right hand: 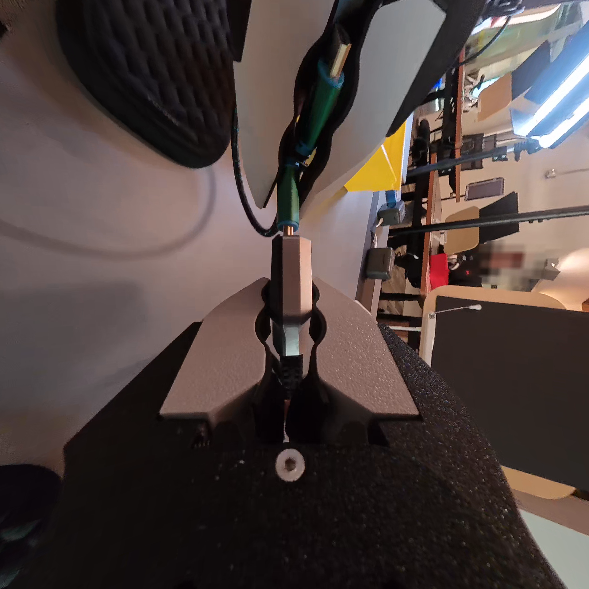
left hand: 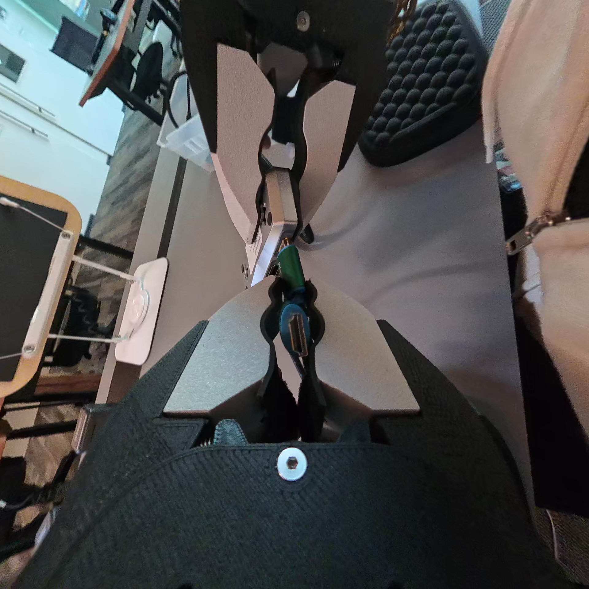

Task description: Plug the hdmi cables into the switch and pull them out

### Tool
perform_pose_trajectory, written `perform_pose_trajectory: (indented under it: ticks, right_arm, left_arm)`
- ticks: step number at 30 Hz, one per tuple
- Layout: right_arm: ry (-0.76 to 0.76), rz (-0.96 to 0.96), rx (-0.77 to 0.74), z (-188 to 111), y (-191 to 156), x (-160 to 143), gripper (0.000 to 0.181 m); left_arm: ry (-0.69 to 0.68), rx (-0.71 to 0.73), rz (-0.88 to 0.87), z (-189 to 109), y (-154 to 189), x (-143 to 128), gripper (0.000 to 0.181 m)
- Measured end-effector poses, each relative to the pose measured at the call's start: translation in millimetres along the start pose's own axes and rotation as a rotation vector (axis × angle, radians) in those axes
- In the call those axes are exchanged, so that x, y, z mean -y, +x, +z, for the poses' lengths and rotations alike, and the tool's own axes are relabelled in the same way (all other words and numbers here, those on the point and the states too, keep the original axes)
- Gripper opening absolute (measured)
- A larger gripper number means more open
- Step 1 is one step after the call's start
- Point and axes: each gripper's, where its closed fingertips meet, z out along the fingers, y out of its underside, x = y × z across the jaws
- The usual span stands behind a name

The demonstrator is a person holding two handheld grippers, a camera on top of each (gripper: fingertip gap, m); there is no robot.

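Left wrist view: the left tool (left hand: pixel 291 318) is clamped on a green plug (left hand: pixel 289 267) above the grey tabletop (left hand: pixel 414 255). The plug's nose meets the silver switch (left hand: pixel 280 204), which the right tool (left hand: pixel 279 191) grips from the far side.

Right wrist view: the right tool (right hand: pixel 290 306) pinches the switch (right hand: pixel 291 274) upright. The plug (right hand: pixel 287 204) touches its top end, its gold tip partly showing, held by the left tool (right hand: pixel 287 178). A black cushion (right hand: pixel 149 76) lies beyond.

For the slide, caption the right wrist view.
Right gripper holds grey metal switch; left gripper brings green HDMI plug to its port.
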Motion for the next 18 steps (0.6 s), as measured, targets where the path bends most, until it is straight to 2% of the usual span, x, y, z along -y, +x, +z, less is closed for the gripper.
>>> perform_pose_trajectory:
  ticks: [6,10,13,15,18]
  right_arm:
    - [-0.054,0.01,0.019,9,-6,-5,0.019]
    - [-0.026,-0.043,0.052,12,-10,-5,0.021]
    - [-0.016,-0.099,-0.012,11,2,-7,0.022]
    - [-0.024,-0.089,-0.05,12,8,-9,0.022]
    - [-0.049,0.095,-0.082,15,23,-28,0.022]
  left_arm:
    - [-0.075,0.013,-0.014,7,2,-9,0.012]
    - [-0.018,-0.017,0.021,8,5,-12,0.014]
    - [0.039,0.018,-0.002,6,-4,-11,0.016]
    - [0.051,0.088,0.03,3,-15,-13,0.018]
    - [0.138,0.33,0.009,-25,-60,-8,0.046]
